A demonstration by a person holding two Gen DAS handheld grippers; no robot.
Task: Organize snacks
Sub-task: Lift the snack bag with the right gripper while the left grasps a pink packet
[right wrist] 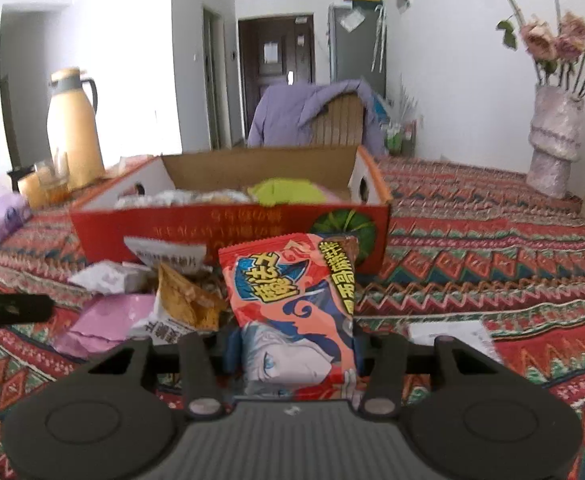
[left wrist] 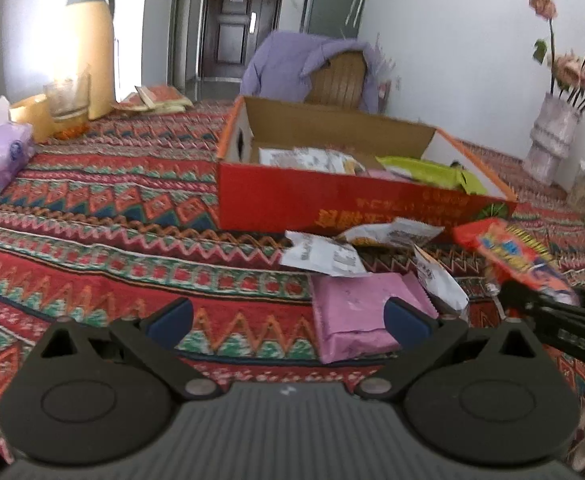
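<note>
My right gripper (right wrist: 296,344) is shut on a red snack packet (right wrist: 292,300) with cartoon print, held upright in front of the red cardboard box (right wrist: 228,236). The same red snack packet (left wrist: 512,256) shows at the right of the left wrist view. My left gripper (left wrist: 288,316) stands open above the patterned cloth, its right pad over a pink packet (left wrist: 352,316). White packets (left wrist: 324,256) lie between the pink one and the red cardboard box (left wrist: 332,200). Inside the box lie a green packet (left wrist: 432,172) and several white ones.
A yellow thermos (left wrist: 92,44), a glass (left wrist: 66,104) and a tissue pack (left wrist: 0,152) stand at the back left. A vase with dried flowers (left wrist: 552,136) is at the back right. A chair draped in purple cloth (left wrist: 304,68) stands behind the table.
</note>
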